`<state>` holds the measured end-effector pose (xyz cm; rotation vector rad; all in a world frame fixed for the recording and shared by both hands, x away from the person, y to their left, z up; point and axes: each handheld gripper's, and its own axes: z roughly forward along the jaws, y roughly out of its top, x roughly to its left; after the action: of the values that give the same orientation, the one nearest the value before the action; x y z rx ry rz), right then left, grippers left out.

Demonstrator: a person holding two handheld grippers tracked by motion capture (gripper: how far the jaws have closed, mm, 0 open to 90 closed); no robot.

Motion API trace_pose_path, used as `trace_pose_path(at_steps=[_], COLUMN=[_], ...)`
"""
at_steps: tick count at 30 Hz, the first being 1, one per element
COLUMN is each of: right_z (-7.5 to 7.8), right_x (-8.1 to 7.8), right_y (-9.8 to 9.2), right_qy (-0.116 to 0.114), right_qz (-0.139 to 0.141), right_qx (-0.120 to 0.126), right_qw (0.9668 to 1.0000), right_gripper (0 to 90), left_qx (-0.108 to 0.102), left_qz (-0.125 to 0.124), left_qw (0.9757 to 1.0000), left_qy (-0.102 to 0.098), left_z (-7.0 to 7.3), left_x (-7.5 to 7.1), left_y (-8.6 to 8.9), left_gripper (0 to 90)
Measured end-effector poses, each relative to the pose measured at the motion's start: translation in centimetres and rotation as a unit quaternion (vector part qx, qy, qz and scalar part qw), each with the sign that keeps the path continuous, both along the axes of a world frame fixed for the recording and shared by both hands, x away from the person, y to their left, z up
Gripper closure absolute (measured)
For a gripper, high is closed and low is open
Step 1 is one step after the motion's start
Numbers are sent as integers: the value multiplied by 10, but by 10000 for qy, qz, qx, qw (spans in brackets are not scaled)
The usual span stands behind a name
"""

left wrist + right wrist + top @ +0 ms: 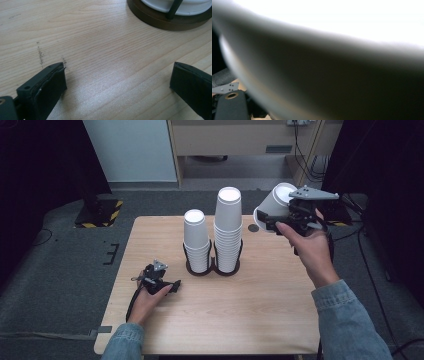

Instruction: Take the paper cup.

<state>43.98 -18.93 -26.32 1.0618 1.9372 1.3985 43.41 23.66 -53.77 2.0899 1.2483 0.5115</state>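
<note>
The right gripper (272,222) holds a white cup (272,207) tilted above the table's (250,310) far right corner, ready for stacking; next, square it over a stack (228,232). Left gripper (167,287) rests wide open, empty.

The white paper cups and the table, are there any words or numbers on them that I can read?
None can be read.
The white paper cup held in the right gripper is plain.
The two stacks of white paper cups in the dark round holder are plain too.
The light wooden table bears only grain and small scuffs.
</note>
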Motion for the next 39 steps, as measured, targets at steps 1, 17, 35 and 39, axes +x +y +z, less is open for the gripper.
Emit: trace_pose_path(at_steps=[1, 17, 35, 39], right_z=[-4, -62, -127, -140], right_x=[-1, -10, -19, -21], right_y=[0, 2, 10, 14], right_qy=[19, 290, 637, 732], right_qz=[12, 22, 80, 183], right_qx=[8, -358, -333, -332], right_qw=[10000, 9989, 9974, 9966], right_gripper=[131, 131, 131, 131], left_qx=[-1, -11, 32, -41], left_qz=[-1, 2, -84, -165], left_qw=[10000, 10000, 9999, 9997], left_qy=[1, 7, -142, -194], left_z=[0, 0, 5, 9], left_x=[0, 0, -5, -10], left_y=[0, 0, -3, -6], left_gripper=[0, 0, 23, 23])
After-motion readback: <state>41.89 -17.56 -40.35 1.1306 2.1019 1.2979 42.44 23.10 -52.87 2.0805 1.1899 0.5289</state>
